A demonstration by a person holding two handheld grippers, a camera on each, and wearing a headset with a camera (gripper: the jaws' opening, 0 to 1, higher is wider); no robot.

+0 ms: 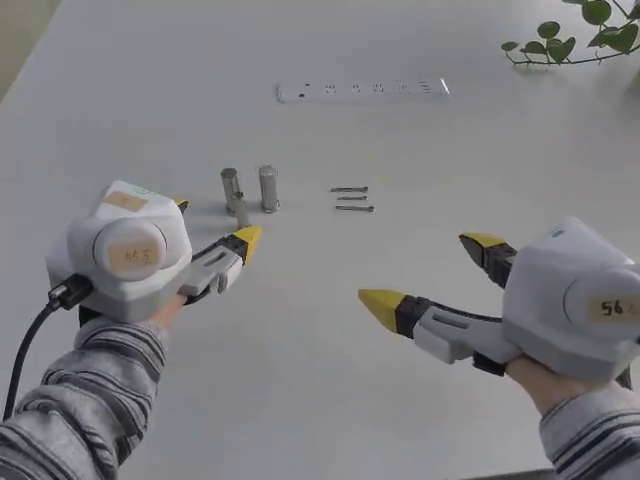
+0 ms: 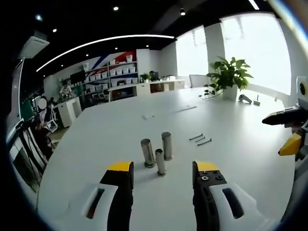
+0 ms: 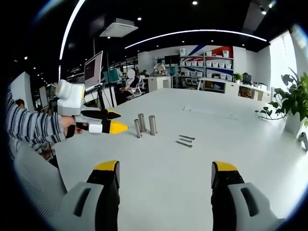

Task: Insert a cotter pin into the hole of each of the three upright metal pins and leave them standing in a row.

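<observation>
**Both grippers open over the tabletop, pins and cotter pins lying apart**

The three metal pins stand upright in a tight cluster left of centre on the white tabletop. Two taller ones stand side by side, and a shorter one stands just in front of them, close against the left one; I cannot tell whether they touch. In the left gripper view the metal pins rise between and beyond that gripper's two tips. To the right of them, with a clear gap, three cotter pins lie flat and roughly parallel, one behind another.

The left gripper hovers near the cluster on its near-left side. Its yellow-tipped fingers are spread apart with nothing between them. The right gripper is held well back toward the near right, away from both sets of parts. Its fingers are also spread wide and hold nothing. Striped sleeves cover the person's forearms.

A white power strip lies across the far side of the tabletop, and a leafy plant reaches in at the far right corner.
</observation>
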